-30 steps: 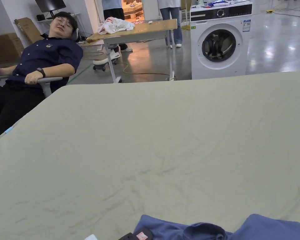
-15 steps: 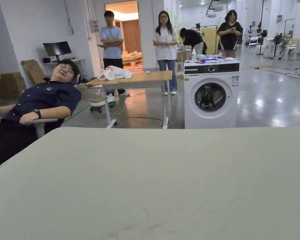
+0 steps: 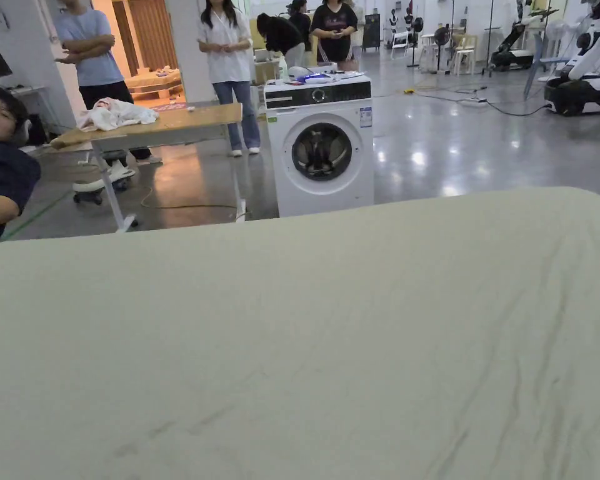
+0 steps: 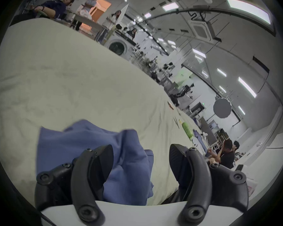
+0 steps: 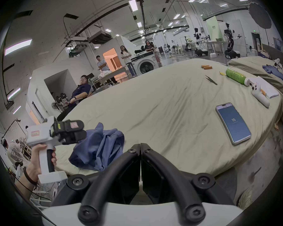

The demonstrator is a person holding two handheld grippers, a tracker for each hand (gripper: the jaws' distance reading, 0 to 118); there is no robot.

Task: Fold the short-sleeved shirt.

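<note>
Blue short-sleeved shirt (image 5: 98,148) crumpled at the near edge of a bed (image 3: 305,350), folding not yet begun.

Nearest, right tool (image 5: 140,149) clenched on nothing, held off the bed's near edge beside the shirt. Left tool (image 4: 140,157) spread wide, poised just over the shirt, gripping nothing. Shirt bunched in a heap, sleeves and hem not laid out. Judged from this: nothing folded; still to do, spreading flat, then every fold. Right of the shirt, a phone (image 5: 233,123) face up; farther along that side, a white controller (image 5: 258,97) and a green bottle (image 5: 235,76). Beyond the bed's far edge, a washing machine (image 3: 320,147) and people standing.
</note>
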